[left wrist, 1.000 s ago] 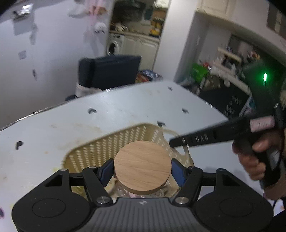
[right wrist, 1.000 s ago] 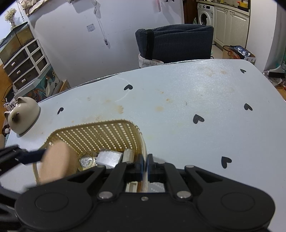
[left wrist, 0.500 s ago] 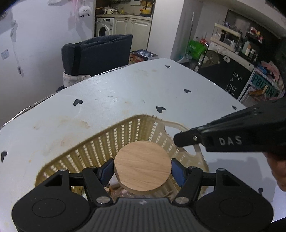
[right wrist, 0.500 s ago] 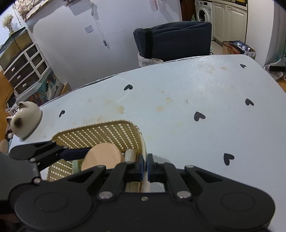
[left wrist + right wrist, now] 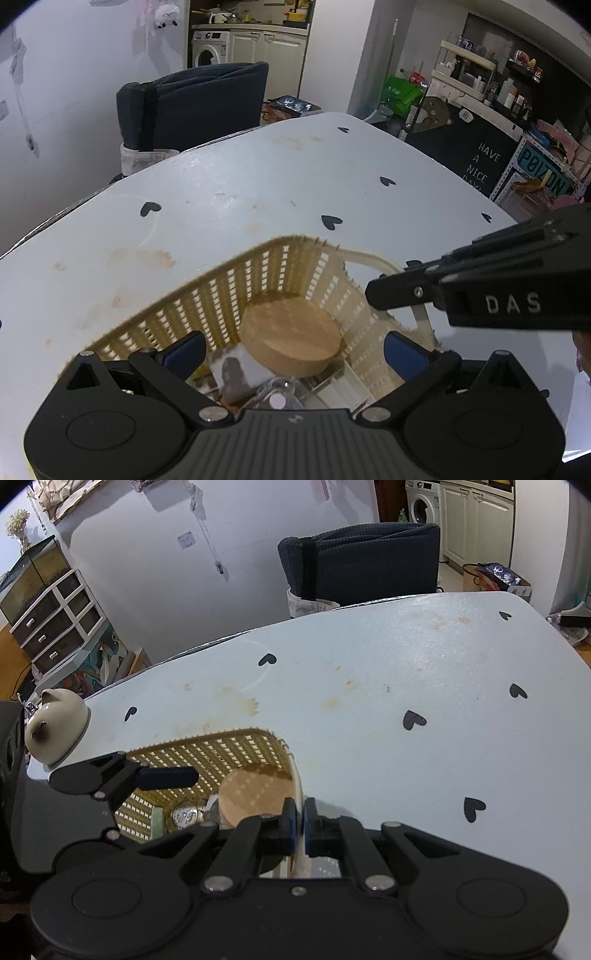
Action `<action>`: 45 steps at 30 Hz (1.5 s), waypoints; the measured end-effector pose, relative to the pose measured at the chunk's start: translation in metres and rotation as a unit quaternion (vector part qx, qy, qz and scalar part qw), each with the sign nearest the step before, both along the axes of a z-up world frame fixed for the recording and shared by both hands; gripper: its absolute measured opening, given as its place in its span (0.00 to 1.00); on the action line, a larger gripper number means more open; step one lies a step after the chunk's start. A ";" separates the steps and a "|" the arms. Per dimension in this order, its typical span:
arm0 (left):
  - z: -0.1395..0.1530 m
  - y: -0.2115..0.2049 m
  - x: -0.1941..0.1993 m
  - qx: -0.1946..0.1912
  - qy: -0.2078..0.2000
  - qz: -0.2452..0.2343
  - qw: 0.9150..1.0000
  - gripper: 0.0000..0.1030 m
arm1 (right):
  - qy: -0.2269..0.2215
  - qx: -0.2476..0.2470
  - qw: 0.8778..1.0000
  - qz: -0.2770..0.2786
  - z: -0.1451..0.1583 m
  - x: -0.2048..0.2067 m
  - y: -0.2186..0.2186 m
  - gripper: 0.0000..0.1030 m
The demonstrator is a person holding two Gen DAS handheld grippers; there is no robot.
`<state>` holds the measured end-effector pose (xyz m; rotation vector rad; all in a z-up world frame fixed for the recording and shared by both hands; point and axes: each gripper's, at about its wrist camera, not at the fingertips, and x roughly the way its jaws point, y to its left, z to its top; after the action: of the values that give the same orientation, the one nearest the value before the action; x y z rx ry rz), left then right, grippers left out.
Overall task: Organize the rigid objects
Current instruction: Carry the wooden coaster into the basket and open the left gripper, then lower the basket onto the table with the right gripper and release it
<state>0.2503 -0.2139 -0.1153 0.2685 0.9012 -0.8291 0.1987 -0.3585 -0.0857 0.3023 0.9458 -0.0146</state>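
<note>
Table: white, heart-marked; it carries the basket near my edge, so both tools reach it pointing steeply down.
Basket: woven, tan. My right gripper is clenched on its rim, as I judge to keep it from sliding.
Left gripper: its jaws have just been opening and now stand wide, nothing between the pads; released over the basket.
Disc: wooden, round, lies tilted inside the basket on other items, against the far corner.
Small items: a clock face and a grey block beneath the disc.
</note>
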 end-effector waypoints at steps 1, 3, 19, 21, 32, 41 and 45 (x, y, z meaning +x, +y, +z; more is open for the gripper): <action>0.000 0.002 -0.001 0.000 0.002 0.002 1.000 0.99 | 0.000 0.000 1.000 0.000 0.000 0.000 0.000 0.04; 0.002 0.006 -0.004 -0.003 0.006 0.006 1.000 0.99 | 0.000 -0.001 1.000 0.001 0.000 0.000 0.000 0.04; 0.041 0.043 -0.033 -0.031 -0.005 0.041 0.999 1.00 | 0.001 -0.014 1.000 0.002 0.000 0.002 0.004 0.04; 0.045 0.050 -0.036 -0.034 -0.008 0.049 0.998 1.00 | 0.000 -0.020 1.000 0.003 0.000 0.002 0.006 0.05; 0.066 0.085 -0.052 -0.074 -0.011 0.106 0.992 1.00 | -0.017 -0.056 0.998 -0.013 0.017 -0.012 0.007 0.26; 0.093 0.109 -0.076 -0.090 -0.052 0.171 0.980 1.00 | -0.079 -0.061 0.995 -0.009 0.050 -0.043 0.009 0.49; 0.106 0.119 -0.092 -0.092 -0.068 0.208 0.971 1.00 | -0.113 -0.061 0.992 -0.005 0.065 -0.060 0.011 0.52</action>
<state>0.1582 -0.0947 -0.0092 -0.0291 0.7116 -0.4918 0.1385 -0.3479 -0.0211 0.1909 0.7160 -0.0459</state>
